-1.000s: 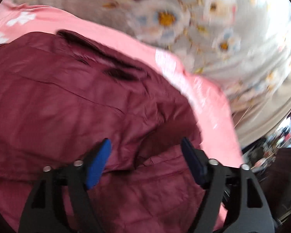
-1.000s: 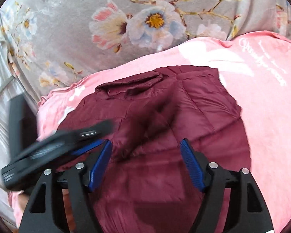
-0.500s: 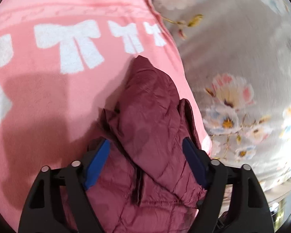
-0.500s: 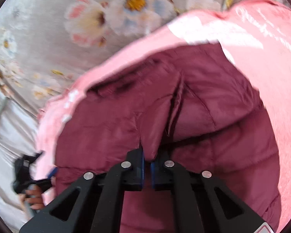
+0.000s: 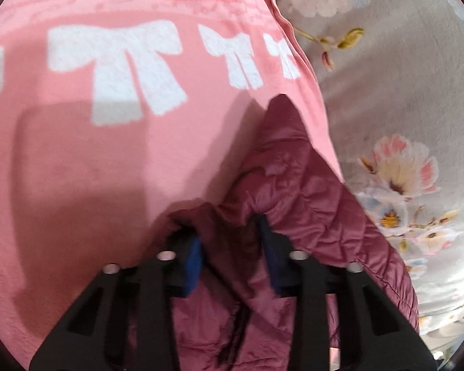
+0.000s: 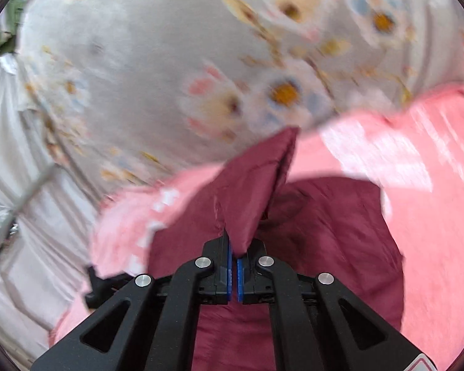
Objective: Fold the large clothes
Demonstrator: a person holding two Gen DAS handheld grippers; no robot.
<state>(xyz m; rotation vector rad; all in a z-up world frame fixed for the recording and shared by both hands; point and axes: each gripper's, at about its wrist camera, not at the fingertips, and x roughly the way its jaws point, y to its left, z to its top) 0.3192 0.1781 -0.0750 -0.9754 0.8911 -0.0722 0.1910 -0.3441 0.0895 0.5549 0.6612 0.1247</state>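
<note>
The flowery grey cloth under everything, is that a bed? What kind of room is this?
Most likely a bedroom. The grey floral sheet spreads wide like bedding, a pink blanket with white bows lies over it, and a maroon quilted jacket rests on top for folding. No walls or furniture show clearly.

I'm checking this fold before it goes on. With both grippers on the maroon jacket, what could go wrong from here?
1. The right gripper pinches only a thin flap of the maroon jacket; the slick fabric may slip out.
2. The left gripper, whose jaws have just been closing, bunches thick padding, so the fold may end lopsided.
3. The pink blanket might drag along.
</note>
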